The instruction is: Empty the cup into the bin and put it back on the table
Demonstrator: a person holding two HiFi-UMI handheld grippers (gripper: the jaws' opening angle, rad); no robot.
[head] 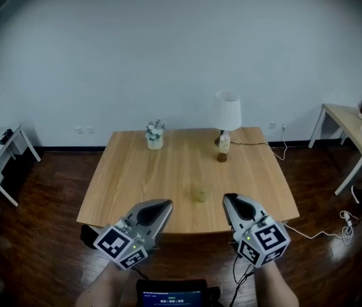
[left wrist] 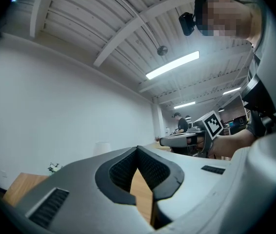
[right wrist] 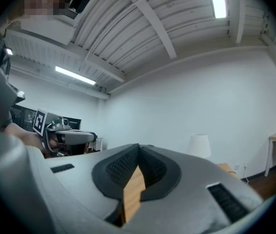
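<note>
I read this as a workroom in an office or lab, lightly dressed as a home. A plain wooden table (head: 123, 184) carries a lamp (head: 227, 112) and a small potted plant (head: 155, 133), set against bare white walls (head: 168, 50) on a dark plank floor (head: 47, 235). Overhead I see exposed beams (left wrist: 128, 30) and strip lights (left wrist: 172, 65). Far back, a person (left wrist: 181, 123) stands among work desks.

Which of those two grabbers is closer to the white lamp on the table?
Right. The right gripper hovers almost directly in front of the lamp; the left gripper is level with it but farther to the left.
</note>
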